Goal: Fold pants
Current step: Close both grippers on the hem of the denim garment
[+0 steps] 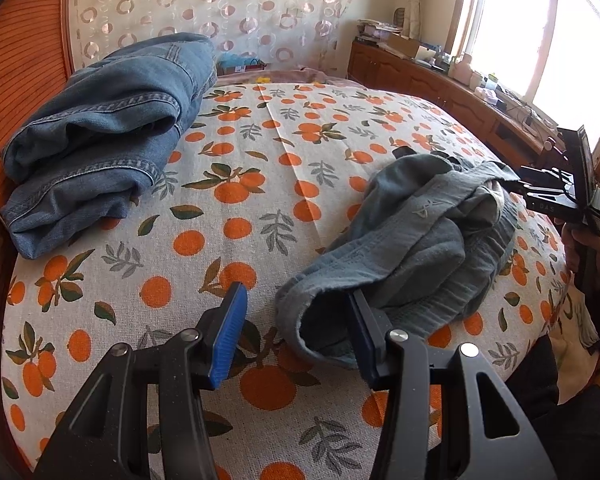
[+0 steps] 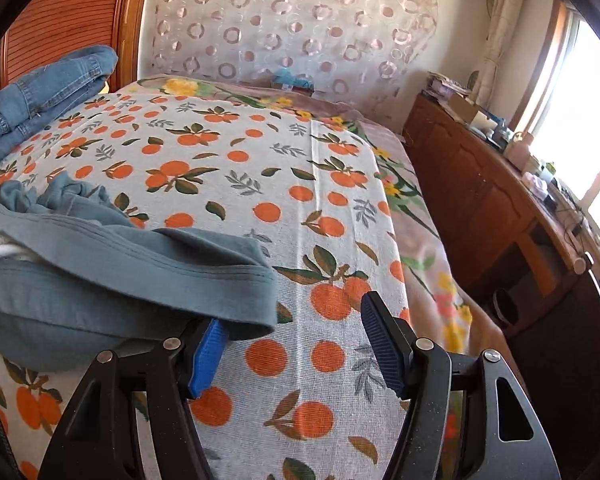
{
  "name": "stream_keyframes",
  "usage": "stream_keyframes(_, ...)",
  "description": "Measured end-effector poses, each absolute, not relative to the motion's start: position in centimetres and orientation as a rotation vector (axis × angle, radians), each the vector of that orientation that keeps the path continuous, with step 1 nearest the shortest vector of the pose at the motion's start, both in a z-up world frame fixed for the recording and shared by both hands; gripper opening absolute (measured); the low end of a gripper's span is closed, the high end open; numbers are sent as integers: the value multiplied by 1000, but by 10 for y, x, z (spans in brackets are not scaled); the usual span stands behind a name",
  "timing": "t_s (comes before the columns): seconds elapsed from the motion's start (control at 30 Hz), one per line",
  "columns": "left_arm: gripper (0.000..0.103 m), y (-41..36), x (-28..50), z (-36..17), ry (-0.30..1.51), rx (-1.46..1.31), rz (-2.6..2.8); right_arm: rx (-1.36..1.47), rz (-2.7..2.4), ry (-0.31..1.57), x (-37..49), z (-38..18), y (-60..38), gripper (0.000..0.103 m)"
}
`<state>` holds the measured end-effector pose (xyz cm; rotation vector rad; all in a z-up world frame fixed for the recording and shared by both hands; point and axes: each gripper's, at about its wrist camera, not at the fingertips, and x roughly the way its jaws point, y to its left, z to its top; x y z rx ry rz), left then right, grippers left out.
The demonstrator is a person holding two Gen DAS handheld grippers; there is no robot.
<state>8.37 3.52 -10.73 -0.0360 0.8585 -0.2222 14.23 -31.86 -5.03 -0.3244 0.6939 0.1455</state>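
Note:
Crumpled grey-green pants (image 1: 420, 240) lie on the orange-print bedsheet (image 1: 260, 184), right of the middle. My left gripper (image 1: 298, 296) stands open at their near hem. Its right finger (image 1: 364, 328) is tucked against the fabric, and its blue left pad (image 1: 230, 328) is clear of it. In the left wrist view a hand holds my right gripper (image 1: 518, 184) at the pants' far right edge. Seen from the right wrist, that gripper (image 2: 292, 312) is open, and a leg hem of the pants (image 2: 140, 276) drapes over its left finger (image 2: 208, 350). Only bedsheet shows between its pads.
Folded blue jeans (image 1: 100, 132) (image 2: 40, 92) rest at the far left by the wooden headboard (image 1: 24, 80). A wooden cabinet (image 2: 480, 200) cluttered on top runs along the bed's right side under a bright window (image 2: 580, 100). A patterned curtain (image 1: 220, 8) hangs behind.

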Motion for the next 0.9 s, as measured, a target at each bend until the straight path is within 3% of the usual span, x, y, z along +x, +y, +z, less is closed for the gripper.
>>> stream_keyframes(0.13, 50, 37, 85, -107, 850, -39, -212, -273, 175, 674, 144, -48, -325, 65)
stream_keyframes(0.2, 46, 37, 84, -107, 843, -34, -217, -252, 190, 659, 139, -44, -327, 41)
stream_keyframes(0.23, 40, 36, 84, -107, 842, -30, -225, -246, 200, 656, 141, -44, -327, 36)
stream_keyframes(0.3, 29, 35, 83, -107, 839, -25, -238, -239, 226, 649, 134, -41, -328, 14)
stream_keyframes(0.33, 21, 34, 83, -106, 838, -25, -246, -231, 242, 646, 132, -38, -329, 12)
stream_keyframes(0.4, 13, 33, 82, -103, 829, -30, -258, -218, 259, 636, 126, -32, -332, 5)
stream_keyframes(0.53, 6, 32, 75, -78, 760, -43, -264, -192, 292, 601, 114, -10, -338, 4)
stream_keyframes(0.9, 5, 40, 58, 63, 452, -64, -260, -164, 305, 380, 46, 109, -377, 4)
